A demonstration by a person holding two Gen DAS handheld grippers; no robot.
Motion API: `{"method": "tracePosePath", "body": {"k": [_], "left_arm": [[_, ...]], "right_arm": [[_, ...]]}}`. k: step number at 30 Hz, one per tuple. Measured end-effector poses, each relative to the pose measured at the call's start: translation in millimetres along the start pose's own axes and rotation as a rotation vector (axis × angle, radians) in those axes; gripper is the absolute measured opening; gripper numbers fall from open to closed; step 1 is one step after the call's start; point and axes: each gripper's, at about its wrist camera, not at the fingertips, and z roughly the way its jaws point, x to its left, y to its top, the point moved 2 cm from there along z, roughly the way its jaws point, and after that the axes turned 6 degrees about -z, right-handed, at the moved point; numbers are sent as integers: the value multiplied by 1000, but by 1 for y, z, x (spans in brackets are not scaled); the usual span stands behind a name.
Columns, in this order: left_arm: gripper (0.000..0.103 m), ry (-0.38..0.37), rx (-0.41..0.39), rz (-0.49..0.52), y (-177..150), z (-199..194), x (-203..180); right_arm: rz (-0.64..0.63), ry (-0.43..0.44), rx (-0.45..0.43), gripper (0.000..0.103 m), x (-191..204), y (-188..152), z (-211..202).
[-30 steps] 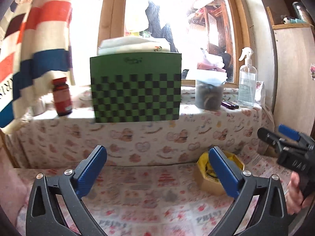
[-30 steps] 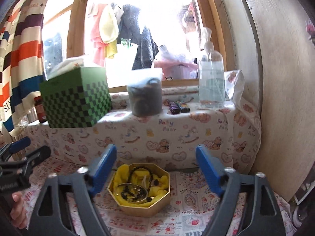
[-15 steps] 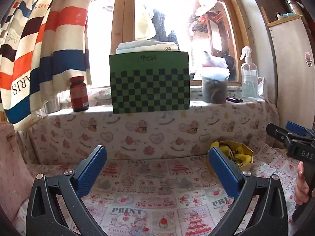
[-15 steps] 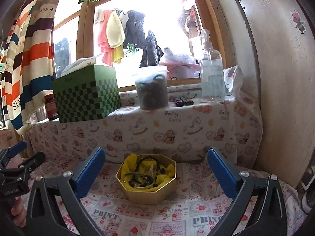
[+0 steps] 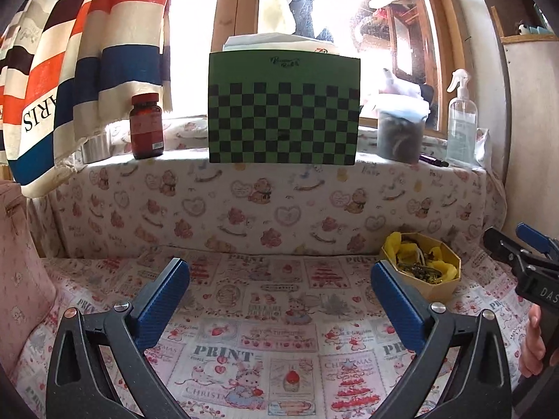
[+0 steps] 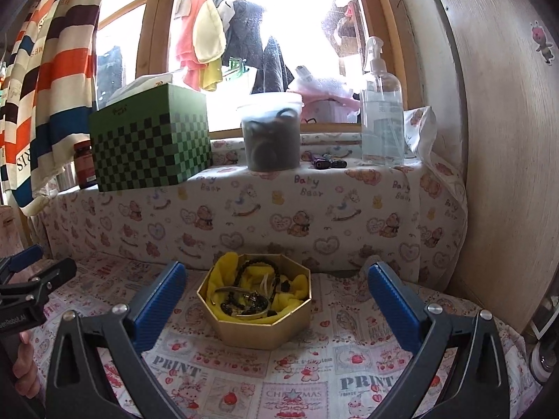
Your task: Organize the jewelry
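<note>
The left gripper (image 5: 279,279) hangs above the printed cloth (image 5: 279,349) with its blue fingers (image 5: 164,300) spread wide and nothing between them. The cloth under it reads "PRINT" and "CHRISTMAS" in boxed panels among strawberries, cupcakes and small trees. At about two o'clock from this gripper sits the octagonal gold box (image 5: 424,272), lined with yellow fabric and heaped with jewelry; the pieces there are too small to tell apart.

The right gripper (image 6: 276,293) is likewise wide open and empty, and the octagonal gold box (image 6: 255,328) stands straight ahead at twelve o'clock, framed between its fingers (image 6: 157,303) but touching neither. Inside, on the yellow lining (image 6: 297,286), a black bead bracelet (image 6: 258,269) loops toward the back, and a tangle of darker beads and what may be a metal bangle (image 6: 244,300) lies at the front.

Behind the box the ledge is draped in a bear cloth (image 6: 314,209) lettered "Baby Bear". On the ledge, from nine to three o'clock: a brown bottle (image 5: 146,125), a green checkered tissue box (image 5: 283,111) with a small logo too faint to read, a lidded tub (image 6: 270,132) of dark items, and a clear spray bottle (image 6: 382,104). The striped curtain (image 5: 70,70) at ten o'clock shows the letters "RIS". The right gripper's body, seen at three o'clock in the left view, carries "DAS".
</note>
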Motion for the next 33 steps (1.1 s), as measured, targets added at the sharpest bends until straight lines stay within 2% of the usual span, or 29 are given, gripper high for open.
{"method": "tracePosePath", "body": {"k": [8, 33], "left_arm": [[103, 17, -36, 22, 0, -6, -3], [103, 18, -40, 16, 0, -7, -2]], "right_arm": [[-45, 8, -7, 103, 9, 1, -1], [-56, 14, -5, 103, 13, 1, -1]]}}
